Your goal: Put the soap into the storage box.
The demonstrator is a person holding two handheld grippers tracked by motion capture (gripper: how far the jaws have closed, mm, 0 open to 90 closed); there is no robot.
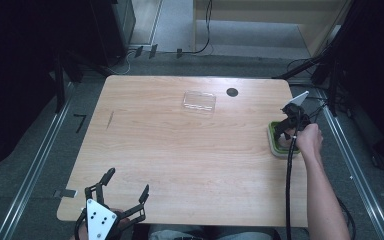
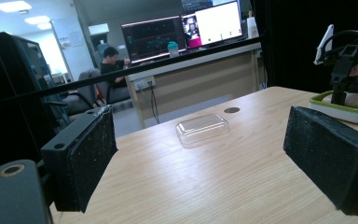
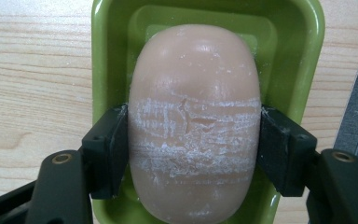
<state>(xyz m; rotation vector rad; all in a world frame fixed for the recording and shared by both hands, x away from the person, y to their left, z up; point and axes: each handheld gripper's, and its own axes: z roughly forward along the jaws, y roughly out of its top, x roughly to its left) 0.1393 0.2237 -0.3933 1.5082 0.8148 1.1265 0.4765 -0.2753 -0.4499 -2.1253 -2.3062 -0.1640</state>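
The right gripper point(image 3: 193, 154) has its fingers point(image 3: 106, 151) pressed on both long sides of the soap bar point(image 3: 193, 112), lying lengthwise between them in the green dish point(image 3: 114, 56), while the left gripper point(image 1: 125, 192) hangs wide open and empty far across the desk point(image 1: 180, 150).

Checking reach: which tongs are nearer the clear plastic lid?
Right, roughly. The right tongs sit at the table's right edge, closed on the soap; the left tongs are at the near-left edge, farther from the lid.

The soap bar's point(image 3: 194, 121) near end and the green dish point(image 3: 112, 60) (both bottom corners) run off the frame.
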